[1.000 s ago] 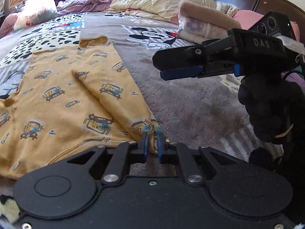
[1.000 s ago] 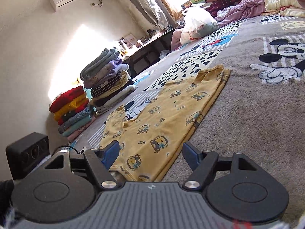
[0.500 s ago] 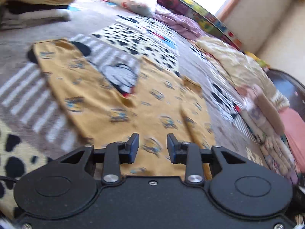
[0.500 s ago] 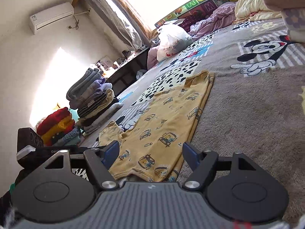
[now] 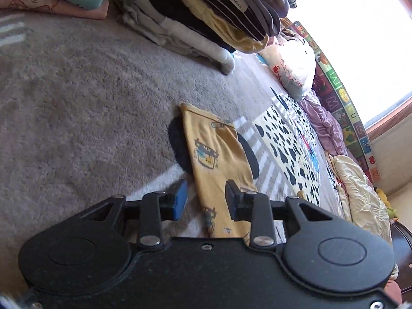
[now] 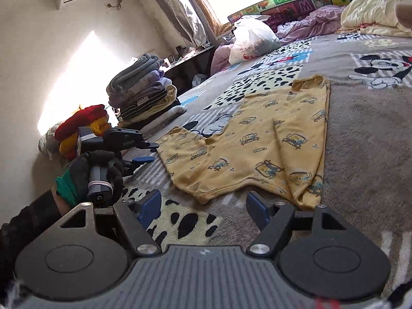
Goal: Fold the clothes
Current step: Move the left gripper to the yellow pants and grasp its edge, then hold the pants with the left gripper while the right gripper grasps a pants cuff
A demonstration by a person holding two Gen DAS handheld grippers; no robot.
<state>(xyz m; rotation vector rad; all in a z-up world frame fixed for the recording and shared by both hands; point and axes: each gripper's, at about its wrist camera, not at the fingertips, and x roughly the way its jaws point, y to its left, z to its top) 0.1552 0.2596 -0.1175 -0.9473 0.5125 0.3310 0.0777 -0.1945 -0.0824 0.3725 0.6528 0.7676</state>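
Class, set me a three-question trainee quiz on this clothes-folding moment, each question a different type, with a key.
1. True or false: the left gripper is clamped on the yellow shirt.
2. Which sleeve is already folded in over the shirt's body in the right wrist view? A) the right-hand one B) the left-hand one
3. Fill in: the right gripper hovers near the shirt's ____.

Key: 1 false, it is open; 2 A; 3 hem.

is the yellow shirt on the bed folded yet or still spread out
Partly folded: the yellow shirt has one side flap doubled over; its other sleeve lies spread flat.
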